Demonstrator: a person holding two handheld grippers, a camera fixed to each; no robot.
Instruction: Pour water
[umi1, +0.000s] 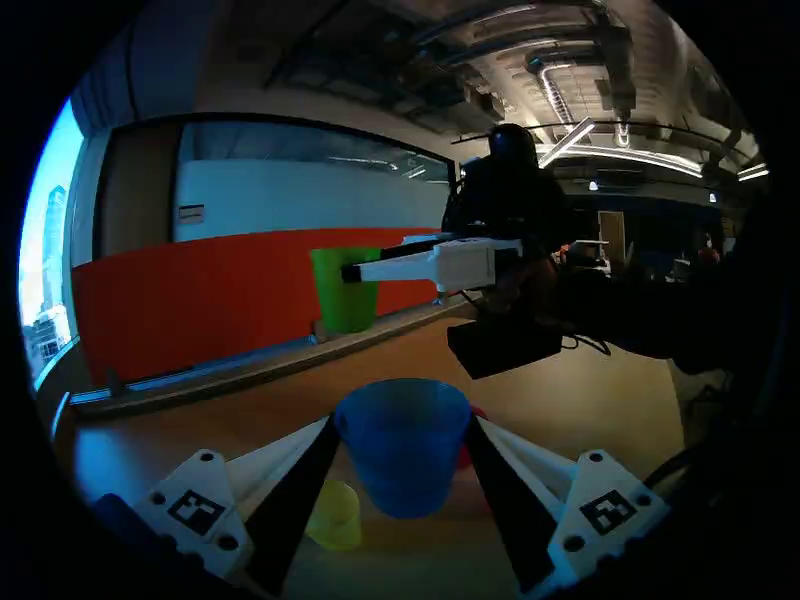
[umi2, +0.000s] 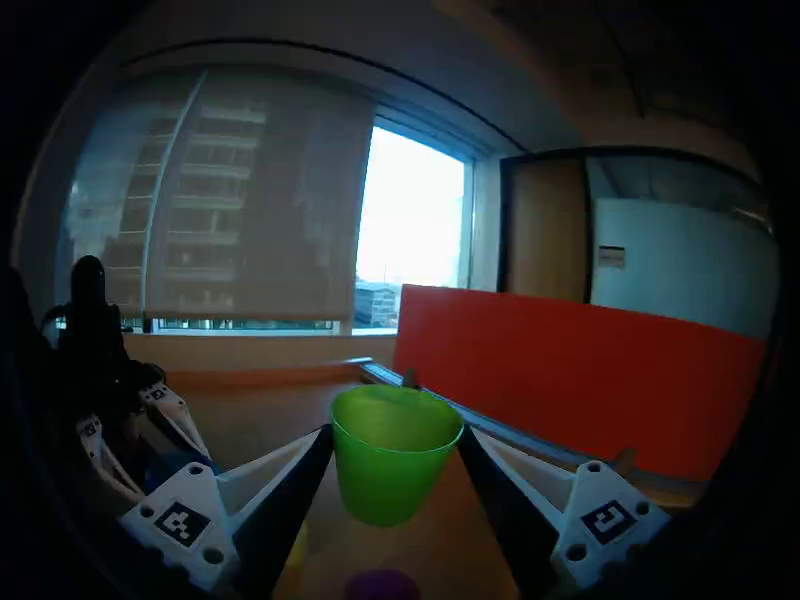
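Both level-looking, left claw (umi1: 402, 428), blue cup (umi1: 403, 465), right claw (umi2: 394, 432), green cup (umi2: 392, 470)

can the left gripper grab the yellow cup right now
Probably not yet: the left gripper is shut on the blue cup. The yellow cup stands uncovered on the table just below it, so setting the blue one down should free the way.

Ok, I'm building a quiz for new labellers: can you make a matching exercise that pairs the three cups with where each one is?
Things:
1. blue cup
2. green cup
3. yellow cup

Places:
A. standing on the table
B. held in the left gripper
C. held in the right gripper

Pairs: 1-B, 2-C, 3-A
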